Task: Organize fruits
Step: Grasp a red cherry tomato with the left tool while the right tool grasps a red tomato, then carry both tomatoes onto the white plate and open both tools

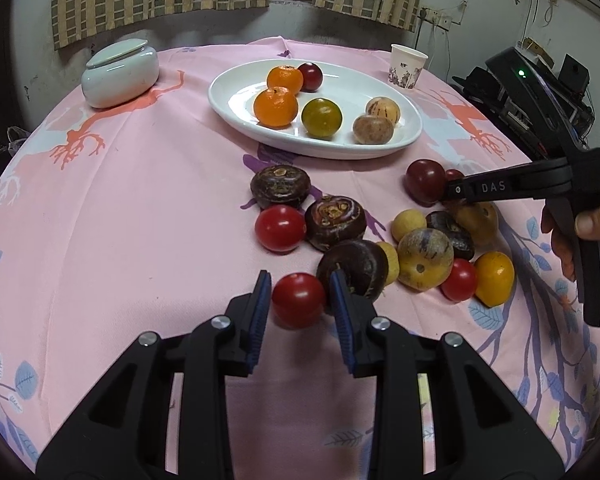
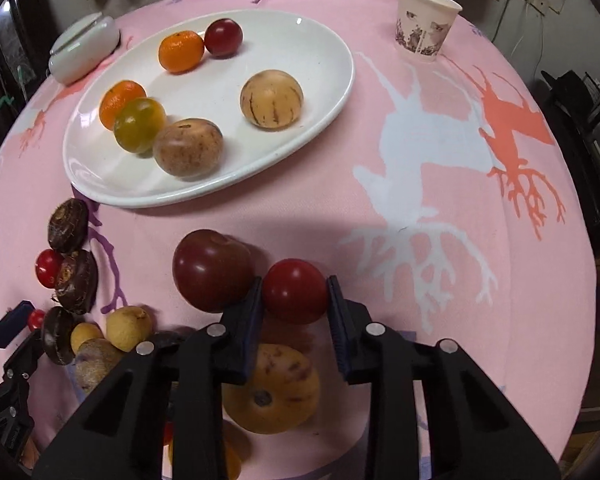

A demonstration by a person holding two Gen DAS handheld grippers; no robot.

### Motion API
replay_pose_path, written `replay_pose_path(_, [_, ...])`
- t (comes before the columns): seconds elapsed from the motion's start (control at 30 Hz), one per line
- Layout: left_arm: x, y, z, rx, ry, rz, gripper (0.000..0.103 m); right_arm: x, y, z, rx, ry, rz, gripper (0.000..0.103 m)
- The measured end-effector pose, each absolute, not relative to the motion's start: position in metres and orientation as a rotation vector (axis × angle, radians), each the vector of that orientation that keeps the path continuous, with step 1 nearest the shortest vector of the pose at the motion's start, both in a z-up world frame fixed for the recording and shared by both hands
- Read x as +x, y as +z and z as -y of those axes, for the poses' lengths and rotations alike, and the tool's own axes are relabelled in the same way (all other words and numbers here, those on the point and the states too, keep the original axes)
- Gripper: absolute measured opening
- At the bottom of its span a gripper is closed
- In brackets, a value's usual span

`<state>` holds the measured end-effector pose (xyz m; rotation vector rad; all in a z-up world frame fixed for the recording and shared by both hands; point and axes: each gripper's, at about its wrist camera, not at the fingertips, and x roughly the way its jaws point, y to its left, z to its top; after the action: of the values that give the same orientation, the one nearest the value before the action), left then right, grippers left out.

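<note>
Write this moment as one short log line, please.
left tool: shut on red tomato | right tool: shut on small red tomato | white plate: six fruits

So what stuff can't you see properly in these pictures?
- Right wrist view: the orange fruit at the bottom is mostly hidden behind the right claw.
- Right wrist view: the left claw is cut off by the picture's edge.
- Left wrist view: the paper cup pattern is too small.
</note>
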<state>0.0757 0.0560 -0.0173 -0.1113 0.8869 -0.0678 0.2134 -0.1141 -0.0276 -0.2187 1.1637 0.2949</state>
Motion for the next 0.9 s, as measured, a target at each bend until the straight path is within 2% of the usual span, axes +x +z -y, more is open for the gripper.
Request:
replay_pose_path(0.13, [0.075,-0.017,-0.056,-0.109,-0.073,-0.885,0.031,0.200,-0.018,0.132,-0.152,0.306,-1.097,0.030])
replay_pose_path(0.2, [0.075,-0.018,-0.056,-0.105,-0.063,-0.881,0.036,0.191,-0.010,0.146,-0.099,0.317,-1.053,0.030])
replay_pose_path(0.27, [0.074,-0.019,-0.058,-0.102,-0.043,-0.876,0.053,0.183,-0.004,0.161,-0.045,0.331,-1.031,0.031])
replay_pose_path(0.33, [0.073,-0.021,-0.060,-0.105,-0.032,-0.864,0.056,0.178,-0.001,0.170,-0.030,0.345,-1.016,0.031])
replay_pose_path(0.47, [0.073,-0.023,-0.064,-0.114,-0.067,-0.870,0.056,0.168,-0.005,0.187,0.031,0.386,-1.001,0.031])
replay_pose_path(0.5, [0.074,-0.023,-0.065,-0.109,-0.069,-0.873,0.053,0.167,-0.005,0.193,0.052,0.393,-1.003,0.031])
replay_pose_path(0.53, [0.076,-0.025,-0.066,-0.099,-0.061,-0.888,0.041,0.167,-0.007,0.195,0.059,0.391,-1.008,0.031])
replay_pose_path(0.57, [0.078,-0.028,-0.069,-0.110,-0.074,-0.902,0.040,0.168,-0.006,0.197,0.059,0.388,-1.011,0.031])
replay_pose_path(0.73, [0.082,-0.029,-0.080,-0.189,-0.066,-0.903,0.040,0.160,0.006,0.197,0.073,0.432,-0.970,0.031])
replay_pose_path(0.8, [0.087,-0.033,-0.084,-0.237,-0.043,-0.902,0.044,0.156,0.009,0.192,0.063,0.449,-0.960,0.031])
replay_pose_path(0.9, [0.091,-0.034,-0.072,-0.180,-0.009,-0.879,0.045,0.152,0.012,0.188,0.047,0.462,-0.947,0.031])
